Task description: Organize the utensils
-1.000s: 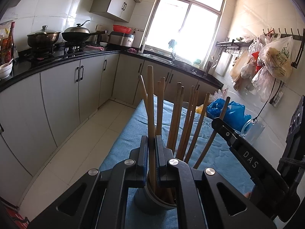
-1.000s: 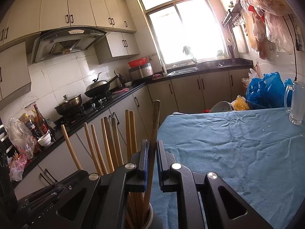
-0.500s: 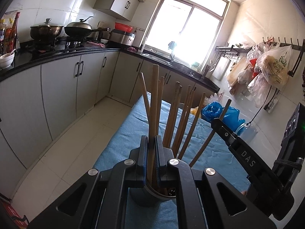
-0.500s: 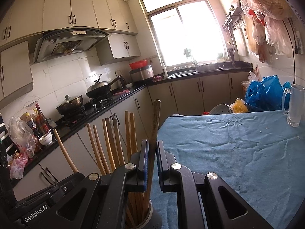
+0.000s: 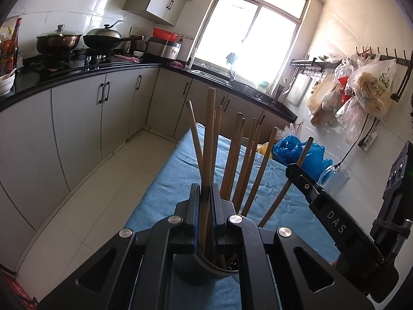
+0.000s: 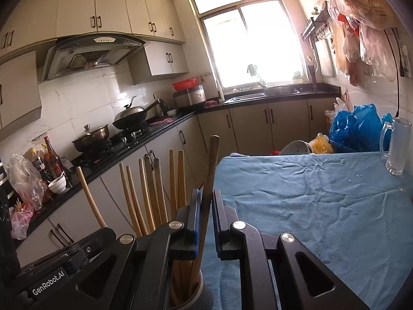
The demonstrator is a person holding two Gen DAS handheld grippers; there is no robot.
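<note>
Bundle of long wooden chopsticks [image 5: 240, 160] stands splayed in a dark grey round holder cup [image 5: 206, 271] on the blue cloth-covered table [image 6: 322, 206]. Left gripper [image 5: 205, 201] pinches one upright chopstick [image 5: 209, 139], jaws tight on both sides. Right gripper [image 6: 205, 206] has a narrow gap, one stick [image 6: 210, 178] between the pads; right pad looks clear of it, can't tell if gripped. Clear glass mug [image 6: 396, 147] near the table's far right edge.
</note>
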